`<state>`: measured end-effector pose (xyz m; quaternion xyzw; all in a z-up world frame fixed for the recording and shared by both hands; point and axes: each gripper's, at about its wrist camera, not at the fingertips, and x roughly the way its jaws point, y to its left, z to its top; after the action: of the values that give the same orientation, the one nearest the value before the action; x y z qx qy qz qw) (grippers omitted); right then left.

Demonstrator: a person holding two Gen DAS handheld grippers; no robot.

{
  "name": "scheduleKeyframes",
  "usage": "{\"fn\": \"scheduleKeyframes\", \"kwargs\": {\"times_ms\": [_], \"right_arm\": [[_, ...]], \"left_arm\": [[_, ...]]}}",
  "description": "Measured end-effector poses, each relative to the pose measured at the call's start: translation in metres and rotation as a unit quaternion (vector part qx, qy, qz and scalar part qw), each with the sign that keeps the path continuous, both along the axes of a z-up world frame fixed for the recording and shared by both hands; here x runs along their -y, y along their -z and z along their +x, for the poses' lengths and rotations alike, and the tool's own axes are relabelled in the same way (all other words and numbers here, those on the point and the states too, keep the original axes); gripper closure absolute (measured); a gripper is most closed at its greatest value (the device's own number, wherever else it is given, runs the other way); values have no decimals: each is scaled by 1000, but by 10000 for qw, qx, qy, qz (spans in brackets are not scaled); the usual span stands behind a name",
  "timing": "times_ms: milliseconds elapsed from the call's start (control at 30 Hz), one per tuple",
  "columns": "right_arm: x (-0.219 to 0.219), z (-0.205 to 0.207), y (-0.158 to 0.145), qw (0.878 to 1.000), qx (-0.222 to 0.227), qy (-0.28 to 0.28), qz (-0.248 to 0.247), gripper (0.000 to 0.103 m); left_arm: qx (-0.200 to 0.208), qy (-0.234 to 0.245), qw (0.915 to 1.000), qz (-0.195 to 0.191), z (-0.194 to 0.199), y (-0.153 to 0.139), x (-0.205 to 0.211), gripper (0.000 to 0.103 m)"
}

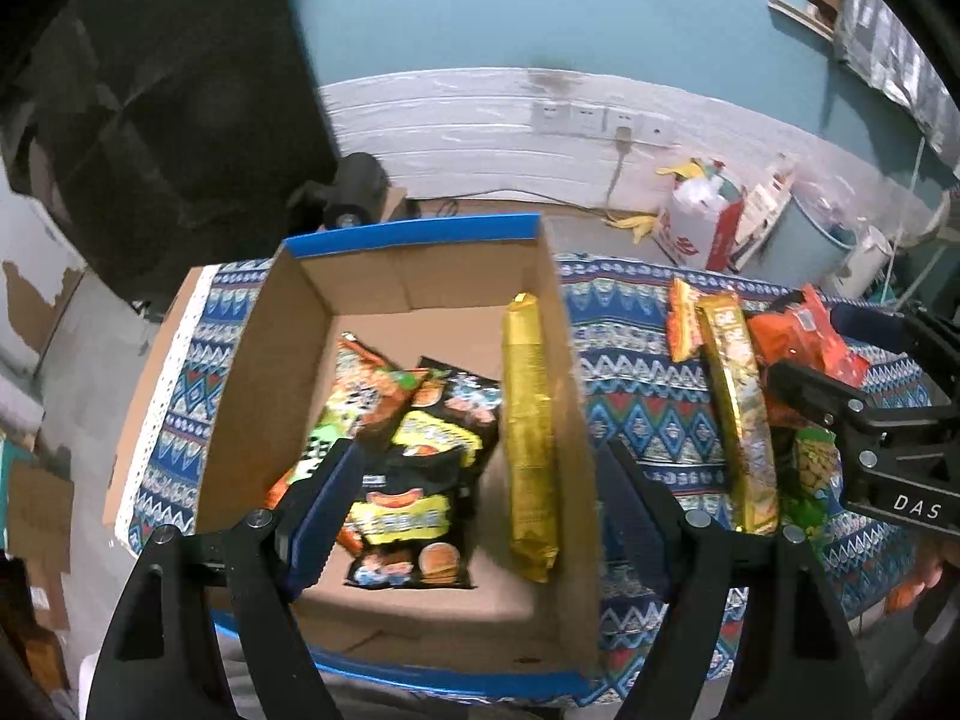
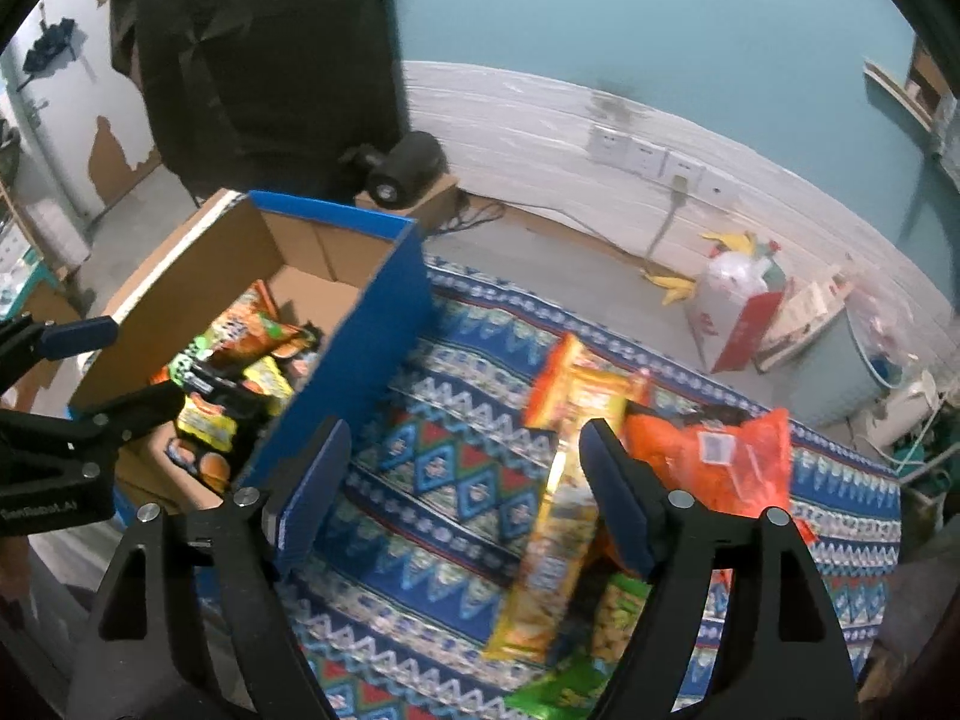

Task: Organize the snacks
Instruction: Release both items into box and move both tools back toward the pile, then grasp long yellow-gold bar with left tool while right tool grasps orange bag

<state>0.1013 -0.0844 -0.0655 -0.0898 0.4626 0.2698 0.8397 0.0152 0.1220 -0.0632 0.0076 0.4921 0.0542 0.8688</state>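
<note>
An open cardboard box (image 1: 558,360) with blue outer walls stands on the patterned cloth (image 1: 636,396). Inside it lie an orange-green pack (image 1: 366,378) and black-yellow packs (image 1: 432,468), and a long gold pack (image 1: 528,450) rests along the right wall. My left gripper (image 1: 480,510) hangs open above the box with nothing between its pads. To the box's right, my right gripper (image 2: 465,468) is open over the cloth. A long yellow pack (image 2: 552,546) lies just under its right finger, untouched. Beside that pack are an orange bag (image 2: 726,468), an orange-yellow pack (image 2: 576,384) and a green pack (image 2: 618,612).
The cloth-covered table ends just past the box on the left and near side. On the floor behind are a white-red bag (image 2: 732,312), a black device on a carton (image 2: 408,168) and wall sockets (image 2: 648,156) with a cable. A dark garment (image 2: 264,60) hangs at the back left.
</note>
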Motion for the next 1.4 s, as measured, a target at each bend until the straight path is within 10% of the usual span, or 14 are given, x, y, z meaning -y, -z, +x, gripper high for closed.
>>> {"fn": "scheduleKeyframes", "kwargs": {"times_ms": [800,1400], "right_arm": [[144,20,26,9941,-211,1061,-90,23],[202,58,63,9905,-646,1109,-502,23]], "left_arm": [[-561,973,9937,-34,35,34,116,22],[-958,589,9917,-627,90,85,150,22]]}}
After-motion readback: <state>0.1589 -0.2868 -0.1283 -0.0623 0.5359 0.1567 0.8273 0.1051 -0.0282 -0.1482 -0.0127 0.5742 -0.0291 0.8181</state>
